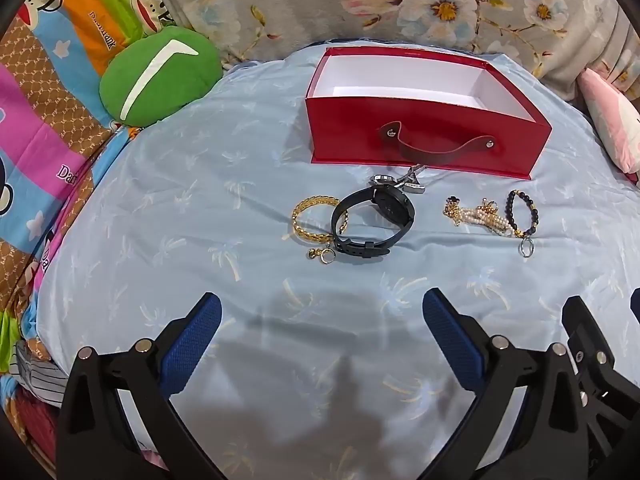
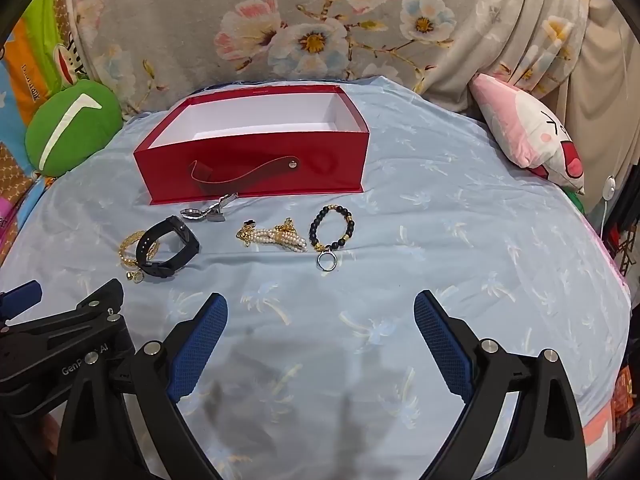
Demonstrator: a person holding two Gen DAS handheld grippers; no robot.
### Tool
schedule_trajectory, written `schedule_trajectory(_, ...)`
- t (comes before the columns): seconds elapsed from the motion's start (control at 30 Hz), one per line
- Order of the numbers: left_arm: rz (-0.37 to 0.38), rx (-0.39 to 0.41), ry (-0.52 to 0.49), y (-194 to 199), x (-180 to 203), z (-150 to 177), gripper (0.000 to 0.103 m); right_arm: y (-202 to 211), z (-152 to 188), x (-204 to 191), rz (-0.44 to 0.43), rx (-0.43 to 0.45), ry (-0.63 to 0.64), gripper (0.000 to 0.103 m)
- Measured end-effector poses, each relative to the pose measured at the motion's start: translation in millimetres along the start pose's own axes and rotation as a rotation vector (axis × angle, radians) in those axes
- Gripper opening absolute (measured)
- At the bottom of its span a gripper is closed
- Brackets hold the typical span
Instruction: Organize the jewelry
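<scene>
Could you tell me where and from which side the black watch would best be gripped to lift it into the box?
Probably the strap. The black watch lies on its side, with its buckled band forming an open loop that stands off the bedsheet. Coming from above with the left gripper, one finger could go inside the loop and one outside, near the buckle, away from the gold bracelet touching it.

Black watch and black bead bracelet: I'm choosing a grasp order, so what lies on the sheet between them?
The pearl-and-gold bracelet cluster lies between the black watch and the black bead bracelet, apart from the watch; clearest in the right wrist view.
</scene>
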State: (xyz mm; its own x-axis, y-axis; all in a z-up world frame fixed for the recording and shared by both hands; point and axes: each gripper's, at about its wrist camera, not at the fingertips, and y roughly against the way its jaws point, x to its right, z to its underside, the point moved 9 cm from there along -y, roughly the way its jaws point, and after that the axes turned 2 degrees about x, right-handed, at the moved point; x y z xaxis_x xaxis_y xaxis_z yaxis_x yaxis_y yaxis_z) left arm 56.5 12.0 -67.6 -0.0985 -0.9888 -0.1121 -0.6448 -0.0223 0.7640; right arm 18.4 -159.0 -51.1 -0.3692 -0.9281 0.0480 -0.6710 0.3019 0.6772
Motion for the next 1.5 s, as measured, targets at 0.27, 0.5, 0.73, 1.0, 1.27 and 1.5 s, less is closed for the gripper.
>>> schedule_trajectory(0.27, 0.002, 0.002, 0.001, 0.9, 0.7, -0.4, 0.098, 0.9, -0.6, 0.5, 0.011, 0.007, 0.005, 0.093)
schedule_trajectory(0.5, 0.001, 0.004, 0.005, 0.7, -0.5, 0.4, 0.098, -1.2, 5.7, 0.3, -0.015, -0.037, -0.009, 0.093)
schedule_trajectory(0.73, 0.0, 0.005, 0.007, -1.1, -0.3, 1.4, 0.098, -2.6, 4.7, 0.0, -0.013, -0.063, -0.007, 0.093)
schedule_trajectory(1.0, 0.001, 0.005, 0.006, 0.8, -1.4, 0.8, 0.098, -3.3, 3.0, 1.5, 0.002, -0.048, 0.005, 0.093)
schedule_trajectory(1.27, 0.002, 0.006, 0.007, 0.5, -1.7, 1.2, 0.098, -2.9, 3.1, 2.1, 0.007, -0.051, 0.011, 0.093)
schedule_trajectory(1.5, 0.002, 0.005, 0.008, 1.0, -1.9, 1.0, 0.098, -2.9, 2.4, 0.9, -0.005, -0.045, 0.0, 0.093)
